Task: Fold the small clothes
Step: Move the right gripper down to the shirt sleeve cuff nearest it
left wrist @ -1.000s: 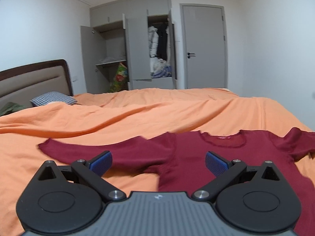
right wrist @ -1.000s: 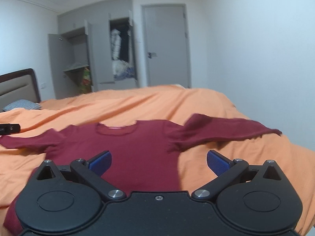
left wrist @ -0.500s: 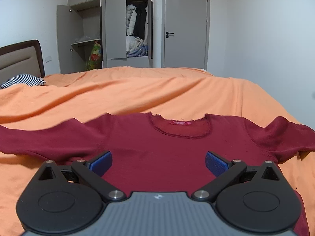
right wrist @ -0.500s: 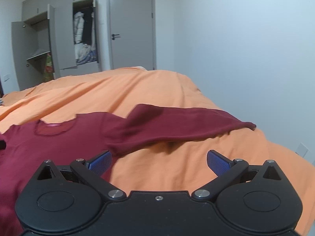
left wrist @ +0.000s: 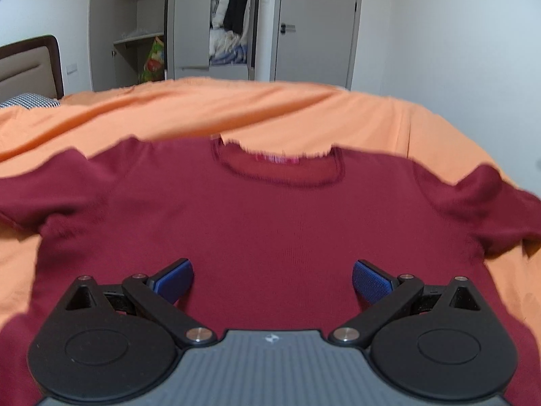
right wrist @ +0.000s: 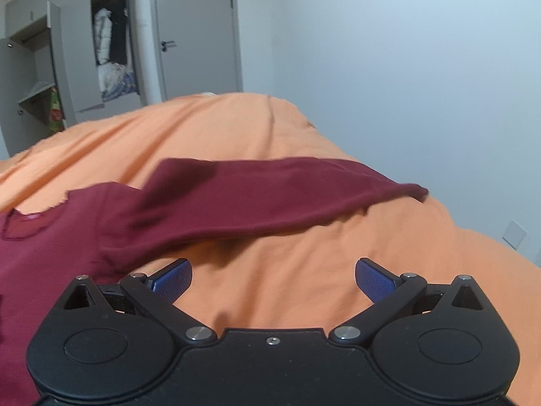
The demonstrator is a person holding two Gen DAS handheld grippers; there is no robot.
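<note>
A dark red long-sleeved shirt lies spread face up on the orange bedcover, neckline away from me. My left gripper hovers open over the shirt's chest, blue pads wide apart, nothing between them. In the right wrist view the shirt's right sleeve stretches out across the bedcover toward the bed's right edge. My right gripper is open just below that sleeve, over bare orange cover, holding nothing.
A grey wardrobe with open doors and hanging clothes stands behind the bed, beside a closed grey door. A headboard and checked pillow are at far left. A white wall runs close along the bed's right side.
Both grippers have moved forward and lower toward the shirt. The left one now sits centred over the chest; the right one has swung right to the outstretched sleeve. Both stayed open.
</note>
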